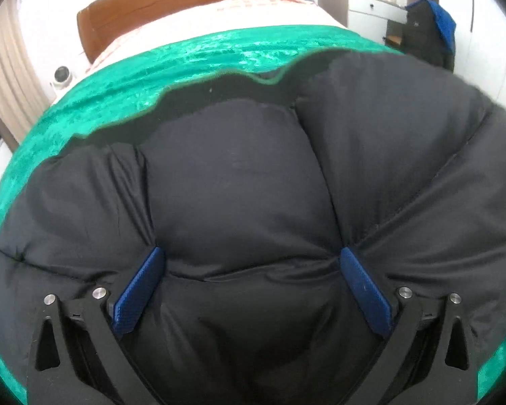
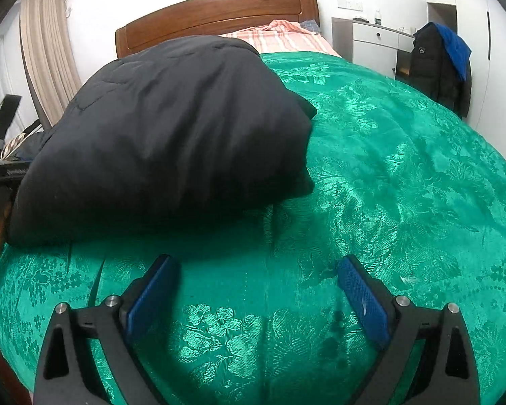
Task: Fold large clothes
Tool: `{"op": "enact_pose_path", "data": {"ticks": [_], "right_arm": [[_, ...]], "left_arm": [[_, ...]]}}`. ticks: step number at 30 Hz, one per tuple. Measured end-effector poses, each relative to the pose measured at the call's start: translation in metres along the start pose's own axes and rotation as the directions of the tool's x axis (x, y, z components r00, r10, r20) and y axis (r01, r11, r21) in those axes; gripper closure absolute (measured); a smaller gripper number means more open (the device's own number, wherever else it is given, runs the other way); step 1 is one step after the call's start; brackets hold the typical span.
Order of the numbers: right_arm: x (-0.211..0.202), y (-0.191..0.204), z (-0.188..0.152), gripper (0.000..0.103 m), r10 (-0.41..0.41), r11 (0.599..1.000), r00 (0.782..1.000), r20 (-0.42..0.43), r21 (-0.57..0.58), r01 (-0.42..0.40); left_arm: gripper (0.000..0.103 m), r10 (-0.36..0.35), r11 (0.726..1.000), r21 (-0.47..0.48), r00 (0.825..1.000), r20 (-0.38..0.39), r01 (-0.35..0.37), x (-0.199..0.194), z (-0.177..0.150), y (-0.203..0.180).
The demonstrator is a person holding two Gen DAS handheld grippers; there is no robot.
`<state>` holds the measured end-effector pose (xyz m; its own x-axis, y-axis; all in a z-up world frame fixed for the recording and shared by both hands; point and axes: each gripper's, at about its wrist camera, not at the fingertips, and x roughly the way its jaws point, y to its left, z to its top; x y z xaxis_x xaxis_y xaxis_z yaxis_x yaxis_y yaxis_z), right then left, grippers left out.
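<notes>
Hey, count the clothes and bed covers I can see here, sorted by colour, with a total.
Black: 2, the puffy coat on the bed and a jacket hanging by the desk
Blue: 1, a garment over that jacket
Green: 1, bedspread
Pink striped: 1, sheet
Total: 5

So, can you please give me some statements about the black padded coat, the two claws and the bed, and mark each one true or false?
1. The left claw is wide open and pressed into the black padded coat. True.
2. The right claw is shut on the coat. False: it is open over the green bedspread, apart from the coat.
3. The coat lies on the green bedspread. True.
4. The headboard is white metal. False: it is brown wood.
5. Another dark jacket with blue on it shows beside the white cabinet. True.
</notes>
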<state>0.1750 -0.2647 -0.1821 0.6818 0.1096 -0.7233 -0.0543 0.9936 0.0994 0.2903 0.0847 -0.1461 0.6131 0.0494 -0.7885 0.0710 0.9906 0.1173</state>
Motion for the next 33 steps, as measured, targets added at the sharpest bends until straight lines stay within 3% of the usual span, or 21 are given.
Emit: {"op": "enact_pose_path", "data": {"ticks": [5,10,19,26,29,33], "right_arm": [[0.0,0.0,0.0,0.006,0.002,1.0,1.0,0.0,0.0,-0.002],[-0.001,0.001,-0.001,0.005,0.008,1.0,1.0,-0.003,0.002,-0.008],[0.0,0.003,0.0,0.005,0.004,1.0,1.0,-0.005,-0.003,-0.004],[0.0,0.004,-0.001,0.005,0.006,1.0,1.0,-0.004,-0.001,-0.006],[0.001,0.004,-0.001,0.004,0.004,1.0,1.0,-0.006,-0.003,-0.004],[0.001,0.005,0.0,0.004,0.004,1.0,1.0,-0.005,-0.003,-0.004]], "left_arm": [[0.004,-0.027,0.999,-0.017,0.999,-0.018,0.027,-0.022,-0.002,0.004],[0.006,-0.037,0.999,0.015,0.999,0.005,0.037,-0.057,-0.029,0.0],[0.004,0.0,1.0,0.022,1.0,-0.005,0.0,-0.033,-0.047,-0.015],[0.008,-0.042,0.999,0.027,0.999,0.003,0.042,-0.076,-0.06,-0.016],[0.009,-0.013,0.997,0.07,1.0,-0.011,0.014,-0.071,-0.071,-0.026],[0.007,0.016,0.998,0.06,1.0,-0.011,-0.015,-0.054,-0.078,-0.035]]}}
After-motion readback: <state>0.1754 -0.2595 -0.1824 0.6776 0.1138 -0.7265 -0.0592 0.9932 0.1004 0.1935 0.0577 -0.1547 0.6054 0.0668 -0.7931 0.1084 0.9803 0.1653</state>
